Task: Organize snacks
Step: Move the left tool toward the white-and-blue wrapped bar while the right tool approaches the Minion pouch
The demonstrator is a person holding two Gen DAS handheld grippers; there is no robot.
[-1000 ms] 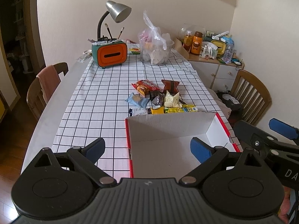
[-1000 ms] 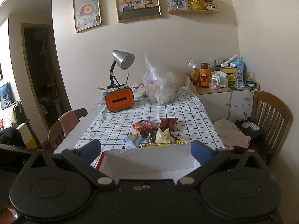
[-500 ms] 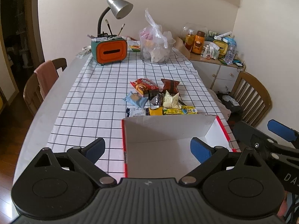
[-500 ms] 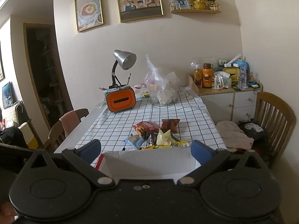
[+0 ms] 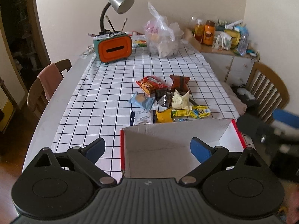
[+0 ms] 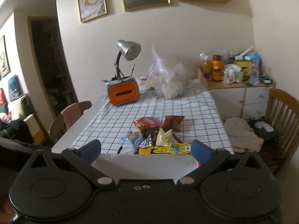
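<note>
A pile of wrapped snacks (image 5: 168, 100) lies mid-table: a red packet (image 5: 151, 84), a dark red packet (image 5: 179, 82), a blue one (image 5: 141, 101), a cream one (image 5: 179, 99), a long yellow one (image 5: 190, 113). Just in front of them stands a white cardboard box with red sides (image 5: 173, 140), nothing inside. My left gripper (image 5: 147, 150) hovers open over the box's near part, holding nothing. My right gripper (image 6: 146, 150) is open too, low behind the box (image 6: 145, 165), facing the snacks (image 6: 157, 136). Its blurred body (image 5: 267, 130) shows at the right of the left wrist view.
An orange and teal tissue box (image 5: 114, 49) with a desk lamp (image 5: 119, 1) and a plastic bag (image 5: 162, 39) stand at the table's far end. Wooden chairs flank the table on the left (image 5: 46, 85) and right (image 5: 269, 91). A cluttered cabinet (image 5: 224, 37) sits beyond.
Both grippers have advanced toward the table and dipped lower; the box and snacks loom larger. The right gripper is blurred from moving. Both stay open.
</note>
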